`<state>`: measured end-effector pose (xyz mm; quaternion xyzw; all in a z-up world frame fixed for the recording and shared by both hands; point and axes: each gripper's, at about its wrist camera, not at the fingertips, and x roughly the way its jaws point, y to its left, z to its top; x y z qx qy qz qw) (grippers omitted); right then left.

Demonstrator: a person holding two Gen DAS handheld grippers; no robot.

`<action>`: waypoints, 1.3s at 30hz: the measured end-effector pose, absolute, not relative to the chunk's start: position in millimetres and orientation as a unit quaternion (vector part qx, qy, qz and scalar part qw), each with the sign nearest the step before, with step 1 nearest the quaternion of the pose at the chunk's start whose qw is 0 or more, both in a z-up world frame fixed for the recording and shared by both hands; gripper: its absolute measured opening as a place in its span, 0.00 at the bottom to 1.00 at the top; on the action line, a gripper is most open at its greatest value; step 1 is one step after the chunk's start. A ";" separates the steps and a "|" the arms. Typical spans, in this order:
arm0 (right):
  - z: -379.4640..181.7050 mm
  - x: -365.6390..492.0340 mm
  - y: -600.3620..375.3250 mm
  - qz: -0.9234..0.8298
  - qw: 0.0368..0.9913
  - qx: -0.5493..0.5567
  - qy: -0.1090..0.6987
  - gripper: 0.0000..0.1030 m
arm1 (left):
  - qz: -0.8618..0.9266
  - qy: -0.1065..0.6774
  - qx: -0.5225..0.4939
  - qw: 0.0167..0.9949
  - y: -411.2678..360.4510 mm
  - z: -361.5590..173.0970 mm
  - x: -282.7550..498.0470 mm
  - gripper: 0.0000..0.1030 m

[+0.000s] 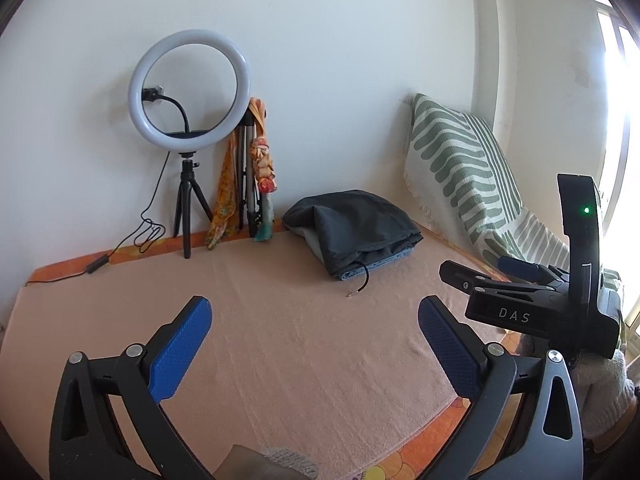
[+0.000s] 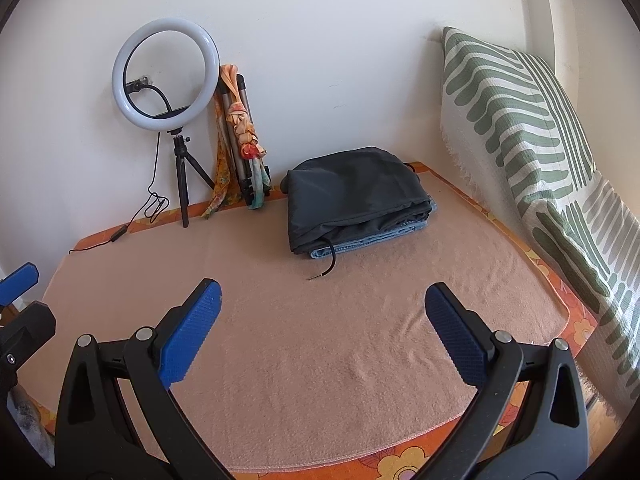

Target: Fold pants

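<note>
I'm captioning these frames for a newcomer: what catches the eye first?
The dark grey folded pants lying on folded blue denim stand out at the far side of the peach blanket. Behind to the left, a white ring light on a black tripod stands against the wall. Both blue-padded grippers, left gripper and right gripper, are open and empty.

Two grippers with blue pads, the left gripper [image 1: 314,318] and right gripper [image 2: 322,306]; two folded garments [image 2: 360,208] stacked; one ring light [image 2: 166,74]; two tripods [image 2: 184,176]; one striped cushion [image 2: 516,128]; one blanket [image 2: 320,340].
</note>
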<state>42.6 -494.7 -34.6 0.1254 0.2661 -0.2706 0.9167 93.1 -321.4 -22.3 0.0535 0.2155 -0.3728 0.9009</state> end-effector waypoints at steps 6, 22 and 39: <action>-34.0 41.5 -496.1 -0.277 0.915 0.130 0.262 1.00 | -0.374 0.215 0.052 0.900 -320.9 -22.4 92.4 1.00; -37.2 45.7 -493.8 -0.277 0.915 0.127 0.265 1.00 | -0.378 0.214 0.059 0.899 -325.3 -22.9 88.5 1.00; -39.6 48.5 -492.2 -0.272 0.915 0.126 0.271 1.00 | -0.377 0.206 0.065 0.901 -322.5 -23.2 87.1 1.00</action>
